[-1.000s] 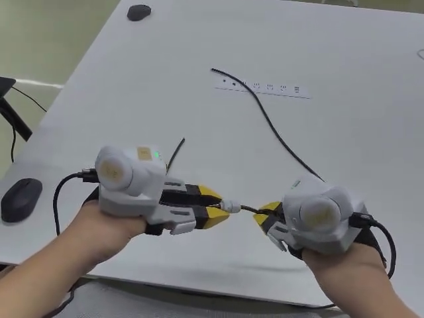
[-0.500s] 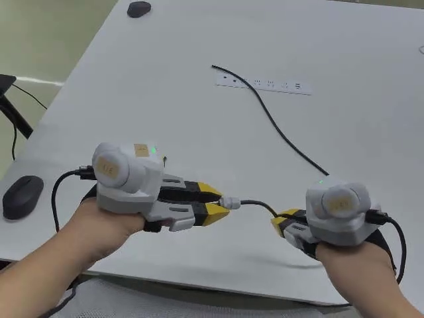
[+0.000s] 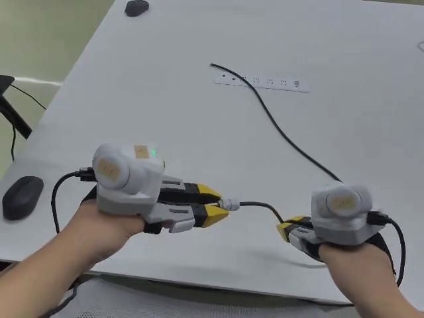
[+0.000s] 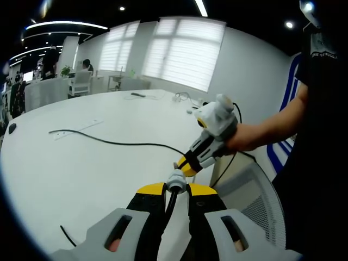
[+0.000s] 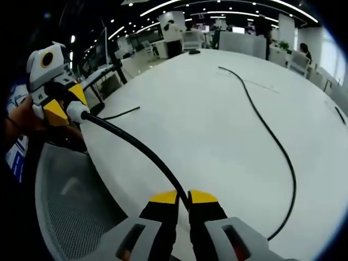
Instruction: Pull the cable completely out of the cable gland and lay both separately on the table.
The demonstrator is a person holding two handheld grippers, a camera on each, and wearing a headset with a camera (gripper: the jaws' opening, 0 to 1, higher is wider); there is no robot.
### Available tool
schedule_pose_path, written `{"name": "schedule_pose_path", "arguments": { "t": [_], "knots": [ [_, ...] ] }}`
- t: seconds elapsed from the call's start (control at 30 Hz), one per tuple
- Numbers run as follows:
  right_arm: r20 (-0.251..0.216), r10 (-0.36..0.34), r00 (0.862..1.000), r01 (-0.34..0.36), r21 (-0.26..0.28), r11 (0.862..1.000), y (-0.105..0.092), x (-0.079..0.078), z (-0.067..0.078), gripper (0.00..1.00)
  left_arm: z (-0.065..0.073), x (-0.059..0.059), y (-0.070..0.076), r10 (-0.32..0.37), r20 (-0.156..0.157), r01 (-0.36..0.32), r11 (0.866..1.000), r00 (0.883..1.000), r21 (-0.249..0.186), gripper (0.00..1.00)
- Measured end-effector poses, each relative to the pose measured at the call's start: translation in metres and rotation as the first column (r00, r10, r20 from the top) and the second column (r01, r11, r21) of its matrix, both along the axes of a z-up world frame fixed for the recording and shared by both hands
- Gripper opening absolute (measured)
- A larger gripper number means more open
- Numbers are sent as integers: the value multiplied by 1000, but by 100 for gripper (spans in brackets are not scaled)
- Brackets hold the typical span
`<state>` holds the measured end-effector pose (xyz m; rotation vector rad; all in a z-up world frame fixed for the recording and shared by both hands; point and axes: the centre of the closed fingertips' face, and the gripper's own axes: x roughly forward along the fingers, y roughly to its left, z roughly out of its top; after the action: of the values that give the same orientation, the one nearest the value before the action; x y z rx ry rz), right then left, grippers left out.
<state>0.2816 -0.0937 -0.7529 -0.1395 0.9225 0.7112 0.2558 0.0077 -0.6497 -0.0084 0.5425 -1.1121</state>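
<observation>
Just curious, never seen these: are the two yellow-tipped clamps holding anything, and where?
The left gripper pinches the cable gland by its back end; the right gripper clamps the black cable a little beyond it.

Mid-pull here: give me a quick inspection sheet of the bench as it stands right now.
Surface: white table, matte.
Job's things: cable gland held in left jaws; black cable runs from it through right jaws, then across the table.
Clutter: power strip; far mouse; near mouse.
Grippers: left gripper shut on cable gland; right gripper shut on cable.
Cables: left lead and right lead trail from the grippers.
Surroundings: office desks, window blinds, mesh chair.
</observation>
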Motion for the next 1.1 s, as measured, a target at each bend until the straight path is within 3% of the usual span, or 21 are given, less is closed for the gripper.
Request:
{"name": "schedule_pose_path", "arguments": {
  "t": [0.27, 0.5, 0.6, 0.67, 0.83, 1.03, 1.1],
  "knots": [
    [49, 62, 997, -61, -25, 998, 4, 0, 8, 3, 0, 0, 4, 11, 0, -11, 1000, 1000, 11, 15],
    [44, 83, 996, -82, -23, 996, 6, -4, 8, 9, -1, 2, 8, 14, 2, -15, 1000, 1000, 23, 15],
    [46, 104, 993, -106, 36, 994, 15, -8, 18, 17, -2, 1, 8, 11, -1, -11, 1000, 1000, 28, 15],
    [81, 131, 988, -136, 58, 989, 22, -8, 29, 23, -2, 2, 7, 8, 1, -8, 1000, 1000, 30, 15],
    [165, 236, 958, -250, 66, 966, 44, -13, 50, 33, -4, 2, 5, 3, -6, -3, 999, 1000, 35, 15],
    [276, 340, 899, -356, 11, 934, 68, -14, 75, 30, -2, 3, 3, 1, -3, -1, 999, 1000, 36, 15],
    [305, 378, 874, -387, -32, 921, 72, -13, 80, 28, -2, 3, 3, -1, -2, 1, 999, 1000, 41, 15]
  ]
}}
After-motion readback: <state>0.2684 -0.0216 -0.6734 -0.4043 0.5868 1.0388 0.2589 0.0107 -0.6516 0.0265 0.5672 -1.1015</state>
